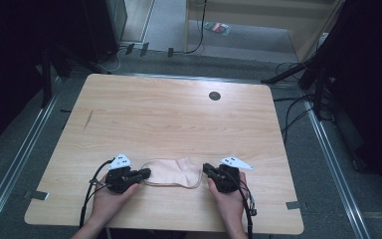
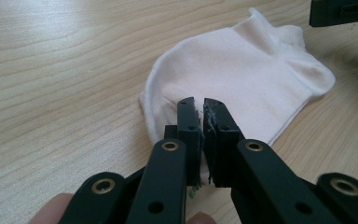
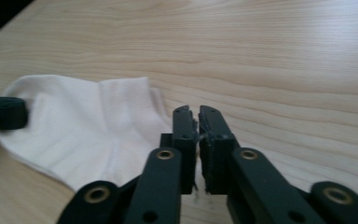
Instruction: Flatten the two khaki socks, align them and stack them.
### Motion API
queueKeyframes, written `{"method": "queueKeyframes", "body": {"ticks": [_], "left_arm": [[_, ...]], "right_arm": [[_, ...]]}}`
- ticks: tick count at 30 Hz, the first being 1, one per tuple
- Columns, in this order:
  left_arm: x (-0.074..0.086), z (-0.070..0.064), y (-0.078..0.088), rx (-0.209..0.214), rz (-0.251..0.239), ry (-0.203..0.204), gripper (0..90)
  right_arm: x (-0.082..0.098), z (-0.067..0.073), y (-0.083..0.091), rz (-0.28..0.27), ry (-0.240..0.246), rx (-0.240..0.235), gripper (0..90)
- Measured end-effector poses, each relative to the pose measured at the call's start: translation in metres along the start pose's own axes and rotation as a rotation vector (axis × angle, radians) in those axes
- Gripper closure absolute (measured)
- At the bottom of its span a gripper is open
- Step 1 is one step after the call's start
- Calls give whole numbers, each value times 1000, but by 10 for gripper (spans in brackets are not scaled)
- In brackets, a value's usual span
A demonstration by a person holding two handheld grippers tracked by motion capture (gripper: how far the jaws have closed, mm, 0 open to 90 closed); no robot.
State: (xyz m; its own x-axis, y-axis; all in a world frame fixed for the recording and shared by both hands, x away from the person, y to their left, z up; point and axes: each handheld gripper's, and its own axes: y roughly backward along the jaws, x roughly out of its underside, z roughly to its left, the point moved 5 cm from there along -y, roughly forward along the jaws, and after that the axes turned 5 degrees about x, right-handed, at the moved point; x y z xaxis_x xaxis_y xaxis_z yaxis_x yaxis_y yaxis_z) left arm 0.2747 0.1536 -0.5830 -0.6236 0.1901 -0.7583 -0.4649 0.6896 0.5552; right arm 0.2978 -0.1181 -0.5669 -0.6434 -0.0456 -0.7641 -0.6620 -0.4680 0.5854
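Sock first: a pale, short ankle sock of knitted cloth lies flat on the light wooden table, close to its near edge and stretched left to right between my two tools. I judge it is laid out this way so each end can be taken at once, for smoothing or folding.

At the near edge the person's left hand and right hand grasp the tool bodies, with cables trailing back off the table. The left gripper meets the sock's left end, the rounded toe. In the left gripper view its black jaws are clenched to a thin slit right over the hem of the sock. The right gripper touches the right end, by the cuff. In the right gripper view its jaws are also drawn nearly together, with the sock running off to their left.

I cannot make out whether either pair has cloth nipped between the pads, because the jaws themselves cover the spot where the edge passes. Each tool view cuts the opposite gripper down to a dark tip at the frame edge.

Farther off, the tabletop is bare apart from a small dark round hole. The floor beyond is dim, and the small coloured item lying there is too small to identify.
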Motion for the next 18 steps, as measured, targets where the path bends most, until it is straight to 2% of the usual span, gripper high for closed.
{"method": "queueKeyframes", "body": {"ticks": [2, 4, 6, 7, 10, 12, 14, 15, 16, 18], "left_arm": [[0, 0, 0, -4, -4, 1, 854], [0, 0, 0, -3, -3, -5, 855], [0, -1, 0, -6, -3, -10, 852], [0, -1, 1, -5, -11, -12, 850], [-3, -2, 8, -6, -57, -29, 813], [-8, -2, 17, -17, -108, -17, 764], [-11, 4, 26, -84, -137, -2, 721], [-11, 6, 29, -97, -153, 12, 694], [-12, 9, 31, -122, -158, 32, 678], [-10, 12, 30, -120, -143, 65, 667]], "right_arm": [[1, 4, -4, 7, 5, -25, 769], [2, 7, -10, 18, 19, -22, 763], [4, 9, -14, 35, 24, -26, 803], [5, 10, -15, 36, 32, -23, 855], [4, 16, -11, 24, 64, -28, 892], [1, 19, -8, 11, 75, -29, 894], [-1, 20, -5, 7, 75, -28, 895], [-2, 21, -4, 1, 83, -28, 895], [-2, 21, -4, 0, 82, -28, 895], [-2, 22, -4, -3, 87, -26, 895]]}}
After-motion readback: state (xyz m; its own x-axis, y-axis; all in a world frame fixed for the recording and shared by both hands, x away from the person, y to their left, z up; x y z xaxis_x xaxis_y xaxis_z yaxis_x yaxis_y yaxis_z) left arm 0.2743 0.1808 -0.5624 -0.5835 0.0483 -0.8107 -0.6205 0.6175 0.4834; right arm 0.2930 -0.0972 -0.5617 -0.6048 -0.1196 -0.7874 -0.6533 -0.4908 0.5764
